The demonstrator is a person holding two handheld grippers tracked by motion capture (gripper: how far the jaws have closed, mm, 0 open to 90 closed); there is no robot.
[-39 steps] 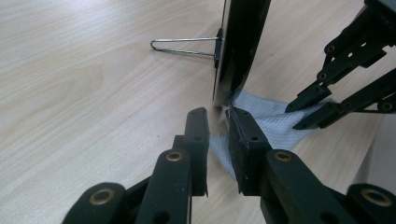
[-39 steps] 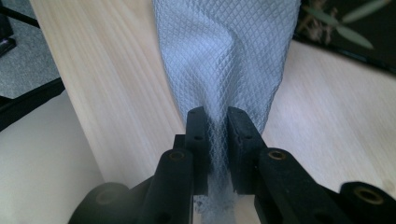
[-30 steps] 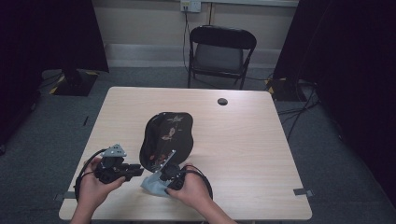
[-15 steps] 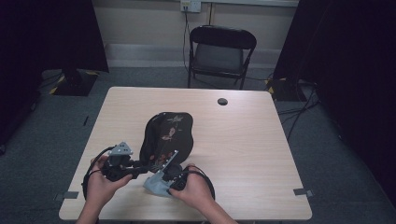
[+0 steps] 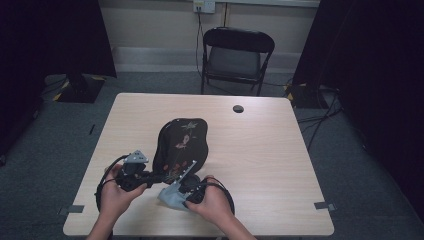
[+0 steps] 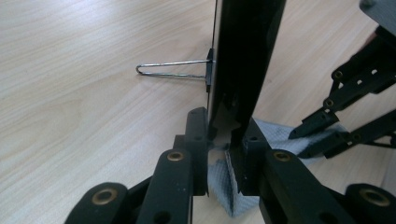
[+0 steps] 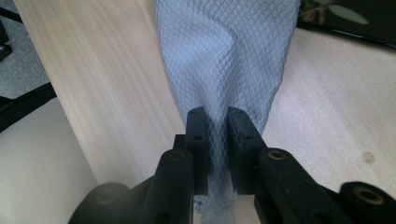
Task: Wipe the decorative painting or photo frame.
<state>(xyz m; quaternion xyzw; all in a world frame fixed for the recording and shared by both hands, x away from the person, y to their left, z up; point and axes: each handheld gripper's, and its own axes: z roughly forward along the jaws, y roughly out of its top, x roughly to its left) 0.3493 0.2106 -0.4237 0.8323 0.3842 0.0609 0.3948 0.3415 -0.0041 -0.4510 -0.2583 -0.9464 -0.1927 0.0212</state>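
A black lacquered plaque (image 5: 181, 140) with a flower pattern stands tilted on the table. In the left gripper view its edge (image 6: 247, 56) runs upright, with a wire stand (image 6: 173, 70) clipped behind it. My left gripper (image 5: 158, 176) (image 6: 224, 144) has just been closing and is shut on the plaque's lower edge. My right gripper (image 5: 188, 186) (image 7: 217, 126) is shut on a grey waffle-weave cloth (image 5: 173, 194) (image 7: 229, 51), which lies just below the plaque. The cloth (image 6: 219, 186) also shows under the left jaws. The right gripper (image 6: 322, 126) appears at the right of the left gripper view.
The wooden table (image 5: 260, 165) stretches wide to the right and far side. A small black round cap (image 5: 238, 108) sits near its far edge. A black folding chair (image 5: 237, 55) stands behind the table. Cables loop around both hands.
My left gripper has moved right, up to the plaque's lower edge, and closed on it. The right gripper with the cloth has stayed put.
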